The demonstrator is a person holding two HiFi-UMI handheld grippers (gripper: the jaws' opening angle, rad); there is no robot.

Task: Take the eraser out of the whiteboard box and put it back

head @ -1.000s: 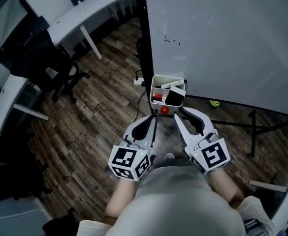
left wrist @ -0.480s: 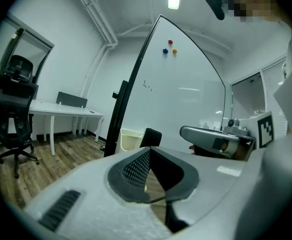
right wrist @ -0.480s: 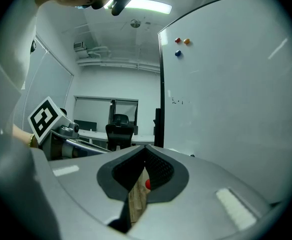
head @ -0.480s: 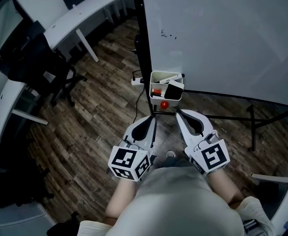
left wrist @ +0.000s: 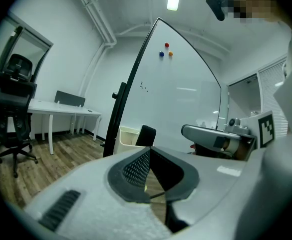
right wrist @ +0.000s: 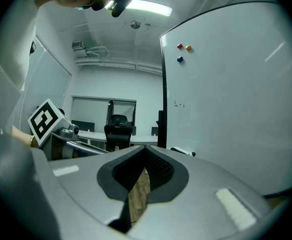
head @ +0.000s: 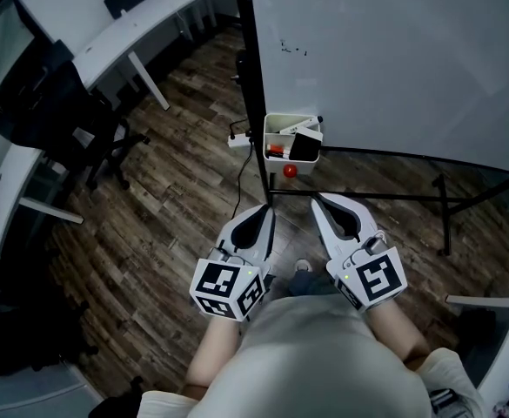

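The whiteboard [head: 393, 59] carries the whiteboard box [head: 274, 125] on its frame. The eraser [head: 304, 146] stands in the box's right half, its long axis leaning up. I have the right tongs [head: 315, 202] and left tongs [head: 268, 207] short of the box, both closed on nothing. I judge the right nearer.

Left claw [left wrist: 149, 148] closed, whiteboard [left wrist: 180, 99], box [left wrist: 127, 134] holding eraser [left wrist: 146, 135]

Two hand-held grippers [head: 266, 209] [head: 317, 200], one whiteboard [head: 393, 59], one box [head: 276, 125], one eraser [head: 304, 147] (black) and three magnets [left wrist: 161, 54].
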